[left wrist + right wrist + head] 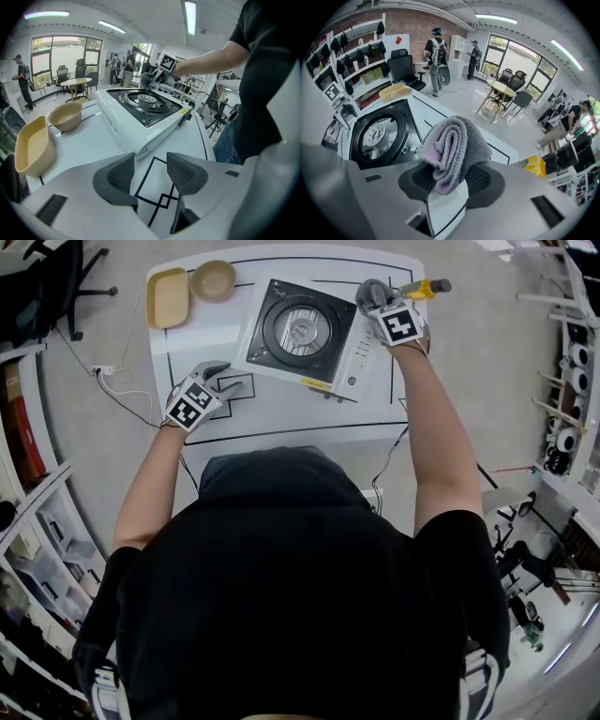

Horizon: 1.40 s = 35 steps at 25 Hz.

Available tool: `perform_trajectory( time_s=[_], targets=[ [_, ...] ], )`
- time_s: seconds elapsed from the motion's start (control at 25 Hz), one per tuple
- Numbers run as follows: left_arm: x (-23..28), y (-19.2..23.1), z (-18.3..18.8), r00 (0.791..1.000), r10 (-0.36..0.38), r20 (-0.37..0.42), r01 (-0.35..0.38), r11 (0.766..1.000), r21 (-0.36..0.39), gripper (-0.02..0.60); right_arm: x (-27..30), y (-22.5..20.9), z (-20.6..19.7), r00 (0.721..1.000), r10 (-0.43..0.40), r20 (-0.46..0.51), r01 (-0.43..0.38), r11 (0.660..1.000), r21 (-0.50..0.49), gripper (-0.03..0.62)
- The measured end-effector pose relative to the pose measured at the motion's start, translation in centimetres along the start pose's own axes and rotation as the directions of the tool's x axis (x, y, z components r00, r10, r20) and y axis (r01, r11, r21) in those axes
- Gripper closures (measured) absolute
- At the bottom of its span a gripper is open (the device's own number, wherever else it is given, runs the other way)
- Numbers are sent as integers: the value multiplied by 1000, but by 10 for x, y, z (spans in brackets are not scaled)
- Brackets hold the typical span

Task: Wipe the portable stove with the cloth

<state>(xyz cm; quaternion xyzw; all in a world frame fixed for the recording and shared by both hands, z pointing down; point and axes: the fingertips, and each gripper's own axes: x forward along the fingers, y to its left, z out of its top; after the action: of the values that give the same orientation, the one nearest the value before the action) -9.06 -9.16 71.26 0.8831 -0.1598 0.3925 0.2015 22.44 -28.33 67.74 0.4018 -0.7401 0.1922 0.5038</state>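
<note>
**Poised to start wiping the portable stove (302,329)**

Grips the folded grey cloth (457,140) in the right gripper (452,180), fingers clamped on it, at the stove's right edge. Holds the left gripper (150,171) over the bench (281,413) by the stove's near corner, fingers apart, empty. Likely calls next for pressing the cloth flat and sweeping across the top.

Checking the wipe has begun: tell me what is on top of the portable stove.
Its burner ring lies bare. The right hand-held gripper, shut on the grey cloth, hangs over the stove's far right corner; contact there is hidden.
</note>
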Motion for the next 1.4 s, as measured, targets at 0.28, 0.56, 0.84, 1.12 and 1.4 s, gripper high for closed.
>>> perform_trajectory(
  time_s=[0.28, 0.56, 0.84, 1.12, 1.4],
  targets=[
    [-2, -3, 0, 1000, 5, -5, -5, 1000, 8, 348, -17, -16, -17, 990, -128, -57, 117, 979, -166, 421],
    [-2, -4, 1, 1000, 7, -6, -7, 1000, 6, 347, -24, -26, -18, 941, -329, -78, 272, 875, -401, 421],
    [-2, -4, 1, 1000, 9, -6, -9, 1000, 7, 347, -26, 1, -30, 941, -331, -74, 243, 810, -534, 427],
    [-2, -5, 1, 1000, 17, -12, -16, 1000, 7, 345, -36, 35, -50, 953, -299, -53, 222, 805, -550, 436],
    [-4, -8, 2, 999, 24, -22, -24, 1000, 3, 341, -54, 72, -72, 967, -253, -37, 192, 812, -551, 437]
  ],
)
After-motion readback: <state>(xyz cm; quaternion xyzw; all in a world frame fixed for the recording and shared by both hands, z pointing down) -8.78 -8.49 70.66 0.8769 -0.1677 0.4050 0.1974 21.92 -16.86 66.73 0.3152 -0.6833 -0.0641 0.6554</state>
